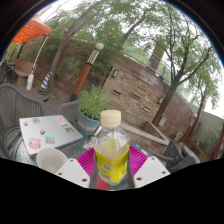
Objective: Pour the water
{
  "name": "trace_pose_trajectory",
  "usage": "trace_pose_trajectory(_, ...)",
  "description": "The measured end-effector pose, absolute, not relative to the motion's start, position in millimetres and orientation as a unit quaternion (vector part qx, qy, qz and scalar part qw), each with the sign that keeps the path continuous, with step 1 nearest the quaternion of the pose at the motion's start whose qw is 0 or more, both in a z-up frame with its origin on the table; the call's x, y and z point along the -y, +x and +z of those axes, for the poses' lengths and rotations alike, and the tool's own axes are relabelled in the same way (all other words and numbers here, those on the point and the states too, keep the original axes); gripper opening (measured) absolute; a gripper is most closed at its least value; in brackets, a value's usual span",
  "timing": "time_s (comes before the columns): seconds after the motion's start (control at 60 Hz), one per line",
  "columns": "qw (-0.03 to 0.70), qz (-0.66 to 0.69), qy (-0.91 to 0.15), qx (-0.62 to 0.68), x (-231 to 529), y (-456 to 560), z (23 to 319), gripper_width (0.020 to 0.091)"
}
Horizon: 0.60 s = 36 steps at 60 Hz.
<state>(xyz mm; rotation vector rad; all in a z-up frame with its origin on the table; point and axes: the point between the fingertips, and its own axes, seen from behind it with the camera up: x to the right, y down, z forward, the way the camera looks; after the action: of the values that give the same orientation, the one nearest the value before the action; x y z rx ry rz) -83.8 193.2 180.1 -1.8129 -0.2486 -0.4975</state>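
Between its pink pads, the hand-held gripper clamps a yellow bottle, label unreadable.

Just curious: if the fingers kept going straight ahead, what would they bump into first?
Nothing new, probably: the bottle already sits between the fingers. Straight beyond it, the potted plant looks likeliest, though depth is unclear.

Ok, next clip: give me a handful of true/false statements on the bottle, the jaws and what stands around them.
1. The bottle sits between the pink pads. True.
2. Its cap is off. False: a white cap is on.
3. It holds yellow liquid. True.
4. A white cup stands beside the bottle. True.
5. The potted plant stands between the jaws. False: it stands beyond the bottle.
6. The scene is indoors. False: trees and sky show.
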Motion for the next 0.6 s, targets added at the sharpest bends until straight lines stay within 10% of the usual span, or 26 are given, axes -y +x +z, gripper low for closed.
trace_pose_trajectory(0.333,0.579,-0.016,-0.815,0.019,-211,-58,60,0.0452)
trace_pose_trajectory(0.6,0.603,0.027,-0.797,0.006,-207,-56,67,0.0551)
